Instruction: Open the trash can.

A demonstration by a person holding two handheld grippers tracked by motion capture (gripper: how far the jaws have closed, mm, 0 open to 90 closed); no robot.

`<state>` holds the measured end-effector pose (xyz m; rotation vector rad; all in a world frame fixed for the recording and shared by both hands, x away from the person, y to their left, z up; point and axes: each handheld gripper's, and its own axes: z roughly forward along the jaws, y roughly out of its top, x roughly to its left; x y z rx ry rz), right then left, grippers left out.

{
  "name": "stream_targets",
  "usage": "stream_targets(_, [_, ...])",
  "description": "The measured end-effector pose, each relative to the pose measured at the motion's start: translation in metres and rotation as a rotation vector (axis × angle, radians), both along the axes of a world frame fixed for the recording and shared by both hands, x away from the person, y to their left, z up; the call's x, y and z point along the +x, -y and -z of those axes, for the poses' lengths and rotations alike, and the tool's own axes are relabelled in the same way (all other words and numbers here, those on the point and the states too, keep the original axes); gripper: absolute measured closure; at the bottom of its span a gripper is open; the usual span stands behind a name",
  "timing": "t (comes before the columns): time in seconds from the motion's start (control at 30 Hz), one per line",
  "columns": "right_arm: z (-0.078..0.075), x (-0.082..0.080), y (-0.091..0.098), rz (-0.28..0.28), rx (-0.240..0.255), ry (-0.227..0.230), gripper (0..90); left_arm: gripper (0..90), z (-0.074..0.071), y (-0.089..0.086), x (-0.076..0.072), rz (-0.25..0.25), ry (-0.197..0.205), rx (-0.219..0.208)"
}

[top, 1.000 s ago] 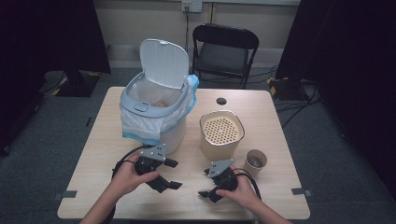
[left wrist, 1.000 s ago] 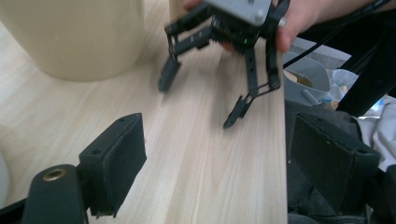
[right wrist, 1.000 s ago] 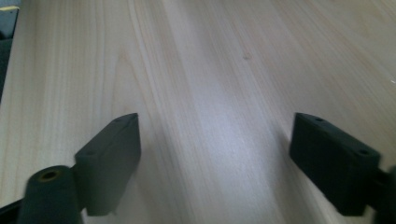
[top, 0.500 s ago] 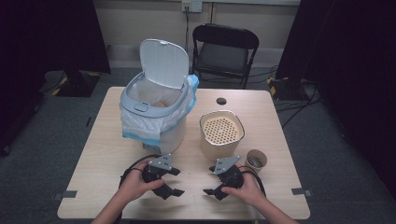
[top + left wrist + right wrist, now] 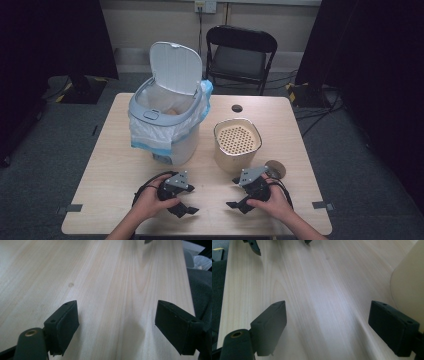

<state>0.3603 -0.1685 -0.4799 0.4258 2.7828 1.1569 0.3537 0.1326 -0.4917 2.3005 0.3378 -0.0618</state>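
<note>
**Two Open Grippers Resting Low Over the Table**

On the left side of the wooden table stands a white trash bin. Its lid is flipped up. A white bag with a blue edge hangs over the rim of the bin.

In front of the bin, near the front edge of the table, is the left hand. It holds the left gripper. The black jaws point toward the middle of the table. In the left gripper view, the two jaws stand wide apart. There is just bare wood between them. They pinch nothing.

In the middle, at the back of the table, is a small black round spot. A black folding chair stands behind the table.

To the right of the bin sits a tan pot. Its top is full of little holes. The pot stands just behind the right gripper, close to it but apart.

The right hand holds that gripper. Its jaws point left, toward the other gripper. In the right gripper view, these jaws are spread wide too, with bare wood between them and nothing held. The pale side of the pot shows at the right edge there.

Just behind the right hand sits a small brown cup.
</note>
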Motion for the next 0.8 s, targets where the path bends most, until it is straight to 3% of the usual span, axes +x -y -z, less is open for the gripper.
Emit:
stream_targets(0.37, [-0.002,-0.008,0.018,0.000,-0.011,-0.001,14.8,16.3,0.007,-0.003,-0.001,0.028,0.061,-0.026])
stream_targets(0.43, [-0.003,-0.009,0.020,0.006,-0.011,0.003,14.8,15.7,0.008,-0.003,-0.002,0.050,0.092,-0.021])
stream_targets(0.6, [-0.006,-0.010,0.034,0.027,0.007,-0.004,18.5,15.6,0.008,-0.003,-0.005,0.067,0.125,-0.005])
stream_targets(0.8, [-0.005,-0.015,0.039,0.014,0.012,-0.015,16.9,15.0,0.009,-0.003,-0.006,0.070,0.139,-0.001])
